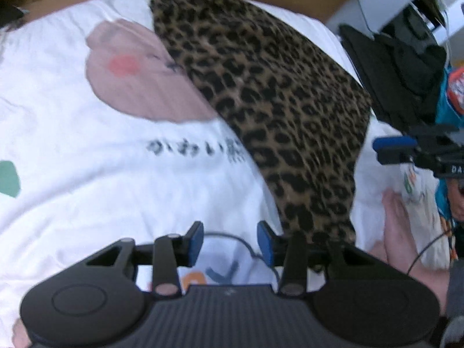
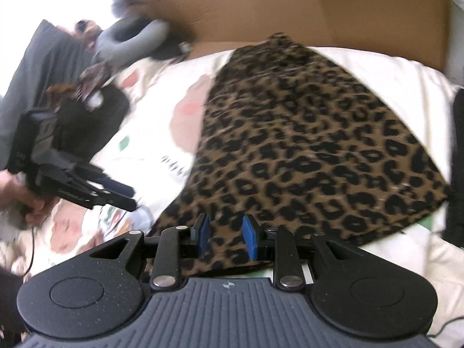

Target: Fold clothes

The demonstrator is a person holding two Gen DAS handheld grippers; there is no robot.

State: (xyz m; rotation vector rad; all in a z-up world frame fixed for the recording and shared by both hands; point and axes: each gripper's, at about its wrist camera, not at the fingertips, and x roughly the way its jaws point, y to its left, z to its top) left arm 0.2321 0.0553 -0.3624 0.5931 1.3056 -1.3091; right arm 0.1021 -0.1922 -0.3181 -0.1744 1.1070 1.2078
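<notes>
Right now the left gripper point(image 1: 229, 242) hangs with its blue pads apart over the white printed bedding point(image 1: 72, 150), nothing between them, just beside the near corner of the leopard-print garment point(image 1: 275, 95). The right gripper point(image 2: 224, 236) hovers over that garment's near hem, pads apart, no cloth visibly pinched. One garment lies spread flat on the bed, probably smoothed out so its edges can be picked up and folded over. Two grippers, one garment; dark clothes point(image 1: 400, 81) are heaped at the side.
</notes>
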